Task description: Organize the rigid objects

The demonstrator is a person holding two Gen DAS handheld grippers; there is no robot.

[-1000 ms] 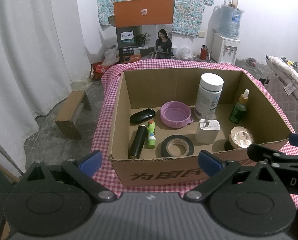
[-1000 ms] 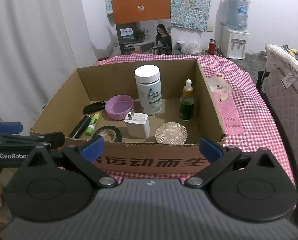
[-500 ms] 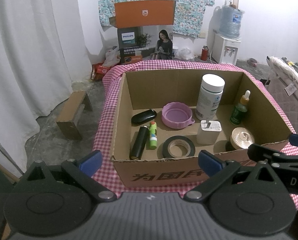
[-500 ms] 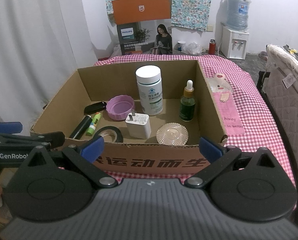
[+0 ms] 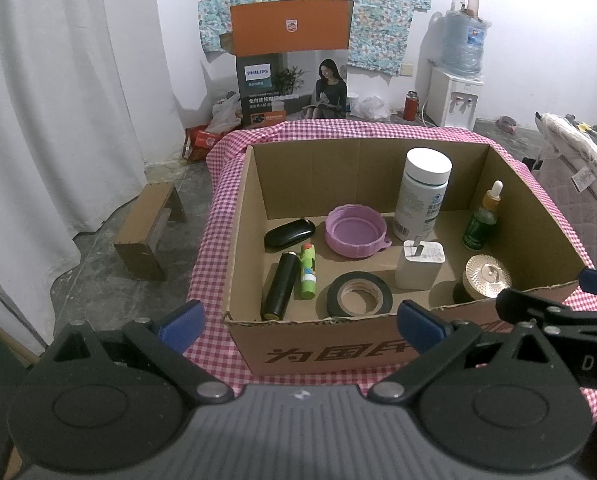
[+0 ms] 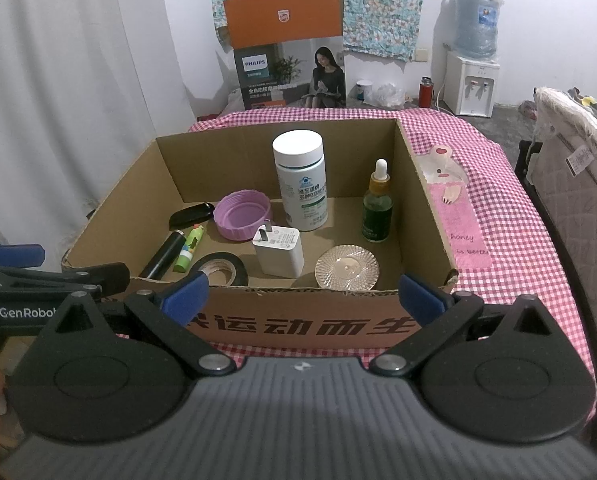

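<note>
An open cardboard box (image 5: pixel 318 344) (image 6: pixel 298 320) sits on a pink checked tablecloth. Inside stand a white bottle (image 5: pixel 420 196) (image 6: pixel 301 178), a green dropper bottle (image 5: pixel 482 220) (image 6: pixel 377 208) and a white charger (image 5: pixel 419 264) (image 6: pixel 279 251). Lying on the box floor are a purple lid (image 5: pixel 356 230) (image 6: pixel 242 215), black tape roll (image 5: pixel 358 295) (image 6: pixel 220 267), black tube (image 5: pixel 280 290) (image 6: pixel 166 254), green glue stick (image 5: pixel 306 272) (image 6: pixel 189 248), black oval case (image 5: pixel 289 233) (image 6: pixel 190 215) and a gold-lidded jar (image 5: pixel 486 278) (image 6: pixel 346 267). My left gripper (image 5: pixel 298 326) and right gripper (image 6: pixel 302 296) hover open before the box's near wall, both empty.
A pink mat (image 6: pixel 454 208) lies on the tablecloth (image 6: pixel 510 240) right of the box. A padded chair (image 6: pixel 578 168) stands at the right. Behind the table are a Philips carton (image 5: pixel 290 60) and a water dispenser (image 5: pixel 458 76). A small wooden stool (image 5: pixel 146 232) sits on the floor, left.
Both views have drifted slightly back and up from the box. The things in the box have not moved, and both grippers stay open.
</note>
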